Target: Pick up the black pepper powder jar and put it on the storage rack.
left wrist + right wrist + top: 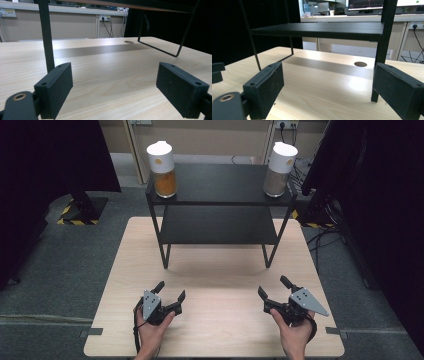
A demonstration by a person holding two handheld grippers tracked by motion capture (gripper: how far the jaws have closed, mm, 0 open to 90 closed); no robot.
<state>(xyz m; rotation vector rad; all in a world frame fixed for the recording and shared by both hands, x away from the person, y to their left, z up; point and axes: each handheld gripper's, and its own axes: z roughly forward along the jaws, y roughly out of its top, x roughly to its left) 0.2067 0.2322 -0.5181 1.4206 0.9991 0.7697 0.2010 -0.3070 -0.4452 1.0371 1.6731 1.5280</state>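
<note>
Resting low near the front edge of the pale wood-grain worktop [215, 270], the left hand-held gripper [170, 296] and the right hand-held gripper [272, 287] both have their matte black block jaws spread wide apart, nothing between them. Bare board lies ahead up to a thin-legged black metal shelf rack [218, 222]. On its top, at opposite ends, stand two white-lidded jars: the orange-filled jar [162, 169] left, the grey-filled jar [279, 169] right.
</note>
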